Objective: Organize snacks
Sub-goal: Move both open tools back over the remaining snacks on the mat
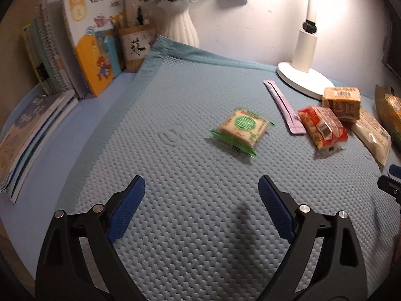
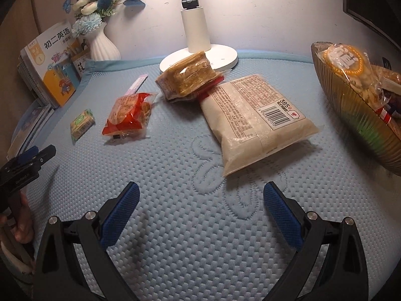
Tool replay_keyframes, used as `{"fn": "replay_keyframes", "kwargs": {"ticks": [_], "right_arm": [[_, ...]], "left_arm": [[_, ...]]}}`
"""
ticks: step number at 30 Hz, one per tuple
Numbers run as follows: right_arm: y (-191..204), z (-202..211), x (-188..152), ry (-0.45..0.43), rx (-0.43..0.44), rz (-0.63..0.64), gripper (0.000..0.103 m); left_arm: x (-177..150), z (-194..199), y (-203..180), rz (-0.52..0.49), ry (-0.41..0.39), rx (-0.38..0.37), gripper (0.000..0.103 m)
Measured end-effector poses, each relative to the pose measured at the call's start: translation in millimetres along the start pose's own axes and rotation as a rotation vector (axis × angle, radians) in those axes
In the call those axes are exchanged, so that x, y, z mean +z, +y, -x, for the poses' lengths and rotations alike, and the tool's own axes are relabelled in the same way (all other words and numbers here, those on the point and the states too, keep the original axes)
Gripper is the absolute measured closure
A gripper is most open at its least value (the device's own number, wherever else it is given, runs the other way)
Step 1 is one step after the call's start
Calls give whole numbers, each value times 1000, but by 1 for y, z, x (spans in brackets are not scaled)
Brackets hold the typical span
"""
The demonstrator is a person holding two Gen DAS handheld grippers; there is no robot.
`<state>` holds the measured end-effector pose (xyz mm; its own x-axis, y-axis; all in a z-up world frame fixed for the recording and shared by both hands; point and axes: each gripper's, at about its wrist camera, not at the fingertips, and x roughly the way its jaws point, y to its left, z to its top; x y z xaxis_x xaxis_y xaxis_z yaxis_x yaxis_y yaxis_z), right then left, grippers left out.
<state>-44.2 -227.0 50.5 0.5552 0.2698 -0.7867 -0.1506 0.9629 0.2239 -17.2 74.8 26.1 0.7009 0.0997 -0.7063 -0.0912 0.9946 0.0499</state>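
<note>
While both grippers hover over the quilted blue mat (image 1: 190,225), each camera records items the other misses.

Left gripper (image 1: 201,188): fingers spread wide and released, nothing between them; lower centre of the left wrist view. It also appears at the left edge of the right wrist view (image 2: 37,154), gripped by a hand (image 2: 18,223).

Right gripper (image 2: 201,193): fingers spread wide and released, empty; lower centre of its own view. Only a dark sliver at the right edge of the left wrist view may belong to it; cannot tell.

Green-wrapped snack (image 1: 240,128): flat on the mat, centre of the left wrist view, apart from the other packets; small at centre left in the right wrist view (image 2: 82,123).

Red packet (image 1: 323,128): right of the green-wrapped snack; blurred in the left wrist view, sharper in the right (image 2: 129,115).

Pink stick packet (image 1: 284,106): between those two in the left wrist view; mostly hidden in the right.

Brown cake pack (image 2: 186,75): touching the lamp base (image 2: 225,59), upper centre.

White bag (image 2: 258,118): barcode side up, centre right; its upper end touches the brown cake pack. Only an edge shows in the left wrist view.

Gold bowl (image 2: 356,115): holds several wrapped snacks, right edge; clear only in the right wrist view.

Books (image 1: 82,45): upper left, fuller in the left wrist view.

Vase (image 1: 179,22): white, with flowers, top centre.
</note>
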Motion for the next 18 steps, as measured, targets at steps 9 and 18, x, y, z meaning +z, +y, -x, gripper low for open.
{"fn": "replay_keyframes", "kwargs": {"ticks": [9, 18], "right_arm": [[1, 1, 1, -33, -112, -10, 5], [-2, -5, -10, 42, -260, -52, 5]], "left_arm": [[-2, 6, 6, 20, -33, 43, 11], [-2, -7, -5, -32, 38, 188, 11]]}}
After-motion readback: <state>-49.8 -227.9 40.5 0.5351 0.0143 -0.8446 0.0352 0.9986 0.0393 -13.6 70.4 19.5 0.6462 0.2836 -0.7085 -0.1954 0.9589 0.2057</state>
